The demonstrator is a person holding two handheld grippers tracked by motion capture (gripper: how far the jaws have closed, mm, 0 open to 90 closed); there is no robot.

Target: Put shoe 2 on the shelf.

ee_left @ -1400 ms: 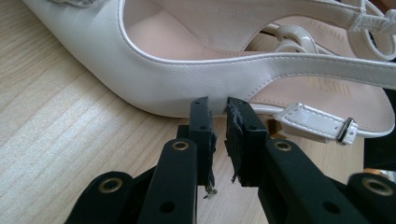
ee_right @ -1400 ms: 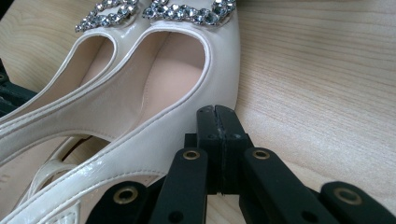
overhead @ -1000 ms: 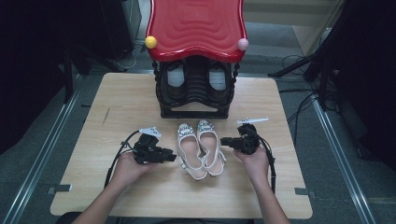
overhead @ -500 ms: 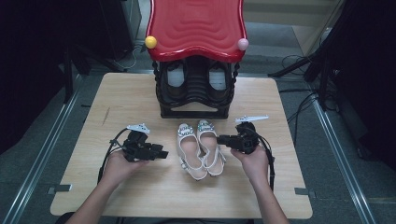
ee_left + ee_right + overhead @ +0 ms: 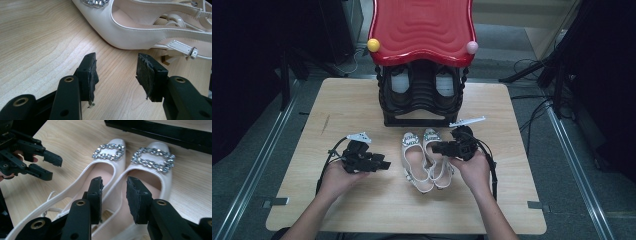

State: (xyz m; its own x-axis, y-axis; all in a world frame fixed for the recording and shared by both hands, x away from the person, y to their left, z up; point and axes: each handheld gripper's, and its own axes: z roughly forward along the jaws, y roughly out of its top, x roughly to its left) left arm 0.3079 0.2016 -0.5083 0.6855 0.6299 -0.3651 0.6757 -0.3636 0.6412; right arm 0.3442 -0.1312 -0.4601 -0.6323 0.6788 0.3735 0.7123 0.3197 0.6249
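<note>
Right gripper (image 5: 113,192) hovers jaws apart over the white shoes (image 5: 140,177) (left gripper (image 5: 117,72) also agape, beside them)

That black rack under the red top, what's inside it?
Inside the black rack, beneath the red top, two shoes sit side by side, pale insides showing. The red top and the rack's ribs cover the rest, so their style can't be told.
</note>
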